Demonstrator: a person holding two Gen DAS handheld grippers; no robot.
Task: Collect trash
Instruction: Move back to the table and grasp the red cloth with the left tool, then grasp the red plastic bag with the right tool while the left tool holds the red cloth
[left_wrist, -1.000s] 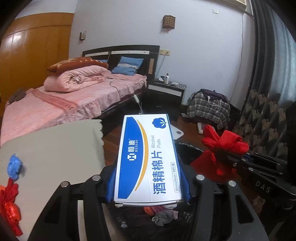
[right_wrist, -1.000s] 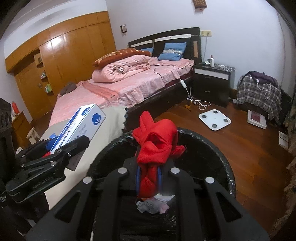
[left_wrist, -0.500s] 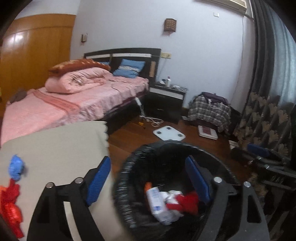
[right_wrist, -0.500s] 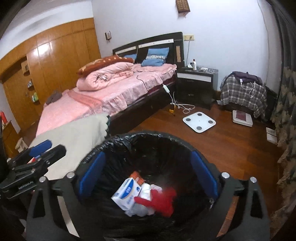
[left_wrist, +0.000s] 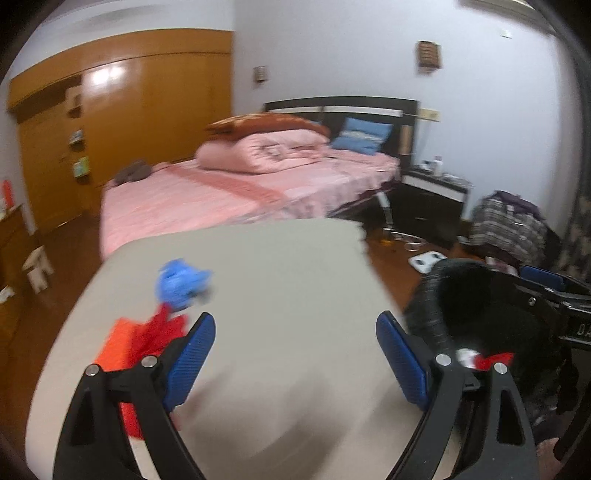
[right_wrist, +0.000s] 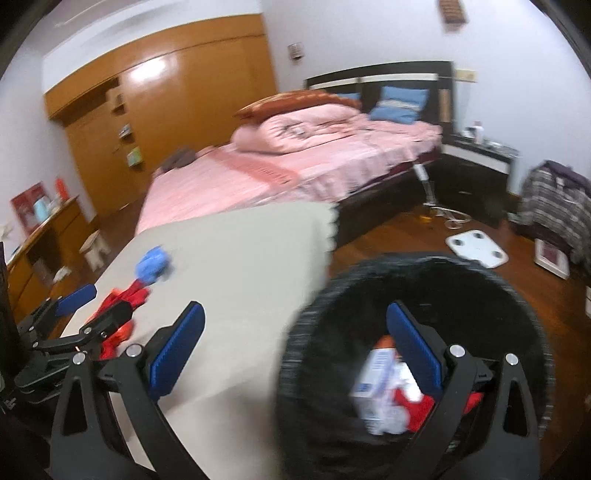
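You face a bedroom with pale walls (left_wrist: 332, 44) and a dark reddish wood floor (right_wrist: 399, 236). A bed (left_wrist: 258, 192) with pink covers, a rolled pink quilt (left_wrist: 266, 151) and 1 blue pillow (left_wrist: 364, 134) stands against a dark headboard (left_wrist: 343, 105). To your left runs a glossy orange-brown wardrobe (left_wrist: 122, 110), catching ceiling light. A dark nightstand (right_wrist: 476, 158) sits right of the bed, and a white scale (right_wrist: 476, 248) lies on the floor.
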